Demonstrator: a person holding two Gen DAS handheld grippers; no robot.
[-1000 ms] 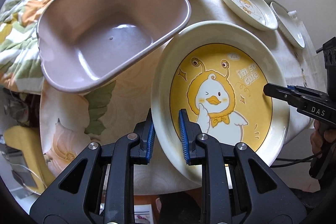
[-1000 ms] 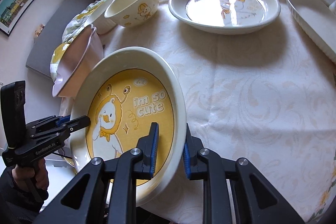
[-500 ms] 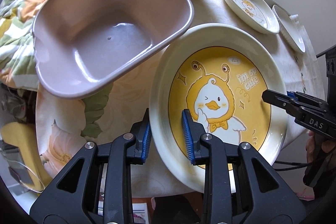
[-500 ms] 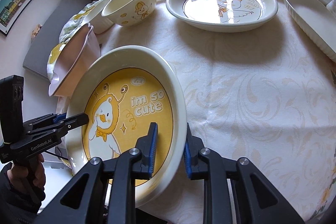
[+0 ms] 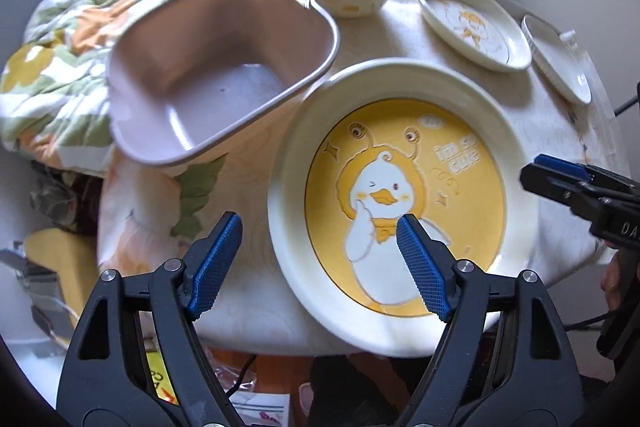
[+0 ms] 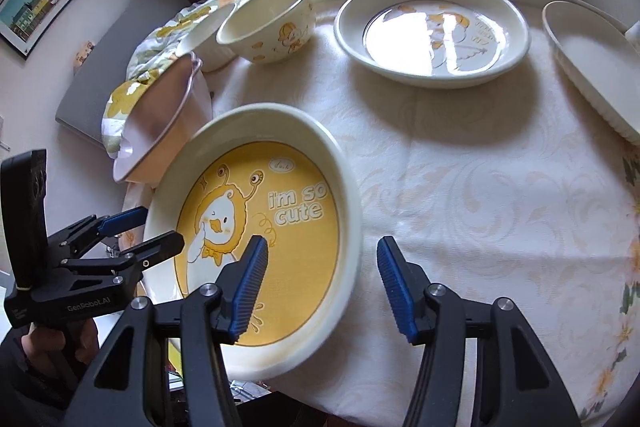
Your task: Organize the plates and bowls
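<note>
With both sets of jaws just spread apart and pressing on nothing: left gripper (image 5: pixel 320 259) and right gripper (image 6: pixel 320 281) straddling opposite rim sections of the cream ceramic plate with a yellow duck picture (image 5: pixel 404 199), lying at the near edge of the cloth-covered table (image 6: pixel 460 179). Beyond: mauve plastic basin (image 5: pixel 208 83), cream duck-printed bowl (image 6: pixel 268 23), smaller cream duck plate (image 6: pixel 432 31).
</note>
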